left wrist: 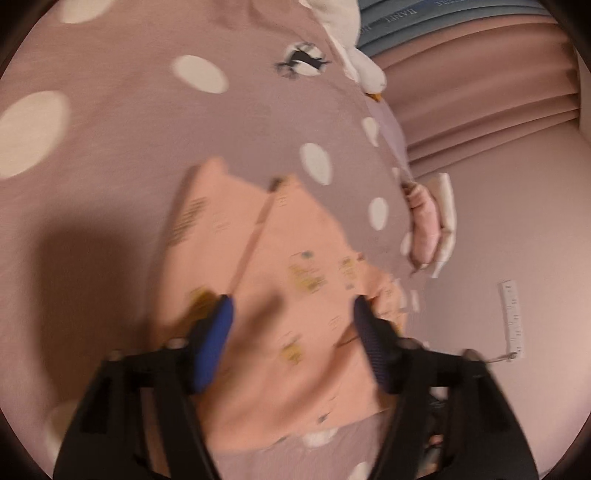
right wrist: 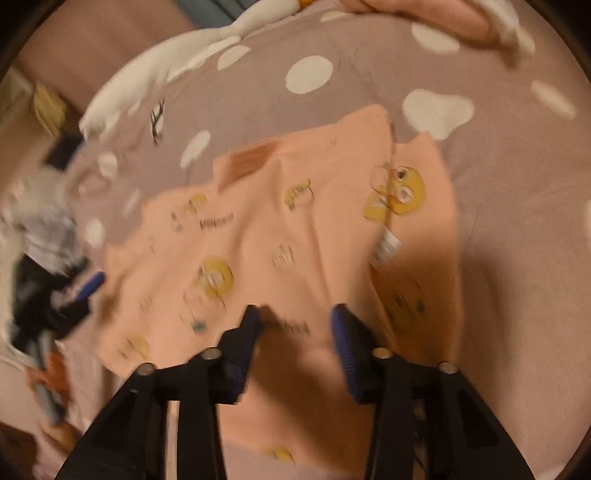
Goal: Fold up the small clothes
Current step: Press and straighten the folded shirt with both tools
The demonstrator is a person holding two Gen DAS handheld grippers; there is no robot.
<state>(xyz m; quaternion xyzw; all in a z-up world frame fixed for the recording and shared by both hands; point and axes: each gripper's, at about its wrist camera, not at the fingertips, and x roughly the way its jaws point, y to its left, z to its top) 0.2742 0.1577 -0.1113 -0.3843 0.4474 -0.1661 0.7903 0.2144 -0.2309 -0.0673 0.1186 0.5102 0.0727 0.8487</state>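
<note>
A small peach garment (left wrist: 280,280) with yellow cartoon prints lies spread on a mauve bedsheet (left wrist: 129,129) with white spots. In the left wrist view my left gripper (left wrist: 292,308) hovers over the garment's near part, open, its blue fingertips (left wrist: 221,310) wide apart with nothing pinched. In the right wrist view the same garment (right wrist: 280,229) shows a white label (right wrist: 386,247) and a folded-over flap on the right. My right gripper (right wrist: 295,315) stands open just above the garment's near edge, with no cloth between its pads. Both views are blurred.
A white soft item (left wrist: 343,33) lies at the far edge of the bed. A folded pink piece (left wrist: 424,221) sits at the bed's right edge, with a white ruler-like strip (left wrist: 511,314) beyond. Dark clutter (right wrist: 44,288) shows at the left of the right wrist view.
</note>
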